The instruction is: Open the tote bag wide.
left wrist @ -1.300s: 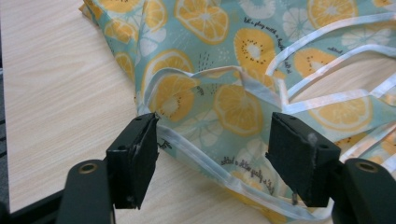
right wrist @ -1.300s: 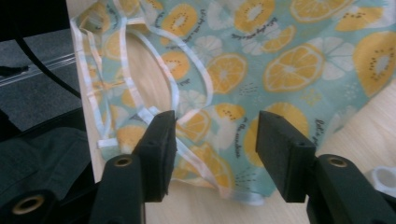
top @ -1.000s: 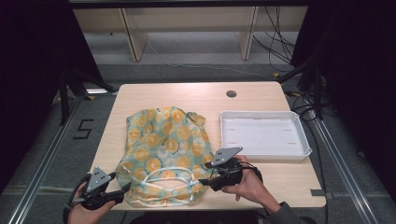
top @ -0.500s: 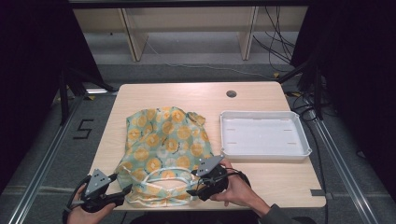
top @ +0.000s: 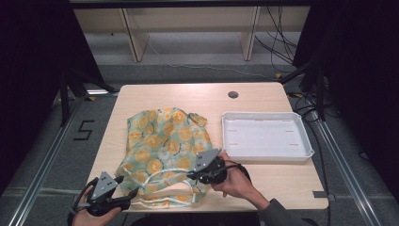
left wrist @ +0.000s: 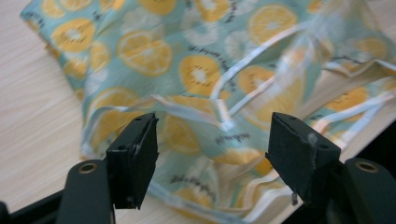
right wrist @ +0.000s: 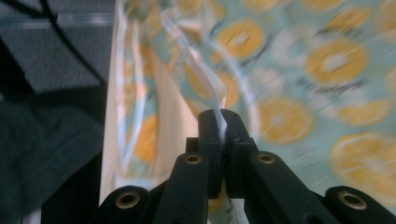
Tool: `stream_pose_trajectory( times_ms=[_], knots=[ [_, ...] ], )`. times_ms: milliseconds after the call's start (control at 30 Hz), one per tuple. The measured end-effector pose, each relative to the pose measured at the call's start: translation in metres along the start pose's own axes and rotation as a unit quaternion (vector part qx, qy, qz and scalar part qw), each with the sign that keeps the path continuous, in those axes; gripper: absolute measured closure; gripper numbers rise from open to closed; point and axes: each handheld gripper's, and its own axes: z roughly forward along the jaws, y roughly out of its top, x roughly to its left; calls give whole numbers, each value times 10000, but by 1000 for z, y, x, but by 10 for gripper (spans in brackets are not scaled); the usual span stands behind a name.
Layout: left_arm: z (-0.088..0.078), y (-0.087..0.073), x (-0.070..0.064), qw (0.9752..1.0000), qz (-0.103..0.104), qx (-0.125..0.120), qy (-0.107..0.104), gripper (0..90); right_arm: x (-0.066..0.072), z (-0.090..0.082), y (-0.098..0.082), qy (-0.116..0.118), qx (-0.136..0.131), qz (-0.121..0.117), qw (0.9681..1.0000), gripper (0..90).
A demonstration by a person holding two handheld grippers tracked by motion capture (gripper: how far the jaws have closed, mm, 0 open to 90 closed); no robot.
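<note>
A teal cloth bag (top: 160, 141) printed with orange slices lies flat on the wooden table (top: 188, 96), its white handles toward the near edge. My right gripper (top: 190, 175) is at the bag's near right side. Its jaws have just been closing, and in the right gripper view they (right wrist: 220, 116) are shut on a white handle strap (right wrist: 205, 79) that runs up from between the pads. My left gripper (top: 128, 186) hovers at the bag's near left corner. In the left gripper view it (left wrist: 212, 140) stands open, with a folded edge of the bag (left wrist: 196, 70) lying past the jaws, untouched.
A white tray (top: 266, 134) sits to the right of the bag. A small round hole (top: 233, 94) is in the tabletop near the far edge. Bare wood lies around the bag, and the near table edge is just below both grippers.
My right gripper has moved left along the bag's near edge and closed on the white handle strap. The left gripper has stayed in place, still open.
</note>
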Motion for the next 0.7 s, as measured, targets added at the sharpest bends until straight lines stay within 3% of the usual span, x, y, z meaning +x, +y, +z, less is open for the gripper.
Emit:
stream_pose_trajectory(
  times_ms=[33, 67, 100, 133, 200, 300, 367, 400, 433, 500, 533, 600, 700],
  knots=[
    [-1, 2, -1, 9997, 210, 93, 10, 329, -5, -4, 5, -68, -96, 46, 9999, 888],
    [2, 2, -7, 9999, 100, -76, -56, 328, -10, -7, 11, -97, -200, 149, 9996, 888],
    [1, 4, -9, 9996, 261, 48, -110, 327, -15, -11, 17, -97, -329, 141, 9993, 888],
    [3, 5, -12, 9994, 313, 10, -127, 324, -21, -14, 22, -85, -479, 88, 9988, 888],
    [8, 7, -16, 9990, 424, 93, -108, 313, -30, -19, 33, -56, -673, 207, 9975, 888],
    [17, 13, -14, 9971, 696, 240, 177, 278, -40, -25, 46, -53, -772, 342, 9964, 888],
    [24, 18, -12, 9964, 759, 226, 311, 270, -49, -28, 55, -68, -844, 412, 9956, 888],
    [28, 21, -8, 9947, 928, 122, 432, 270, -49, -28, 55, -68, -844, 412, 9956, 888],
    [32, 24, -7, 9953, 811, 191, 500, 267, -52, -30, 57, -56, -867, 458, 9952, 888],
    [41, 30, -2, 9941, 743, 167, 775, 262, -60, -34, 62, -84, -924, 395, 9949, 888],
    [45, 33, 1, 9934, 724, 193, 864, 248, -66, -36, 65, -103, -960, 483, 9942, 888],
    [53, 39, 9, 9914, 924, 302, 880, 247, -68, -38, 67, -159, -963, 624, 9933, 888],
    [62, 43, 10, 9908, 1037, 444, 747, 256, -81, -41, 71, -250, -1020, 639, 9924, 888]
  ],
)
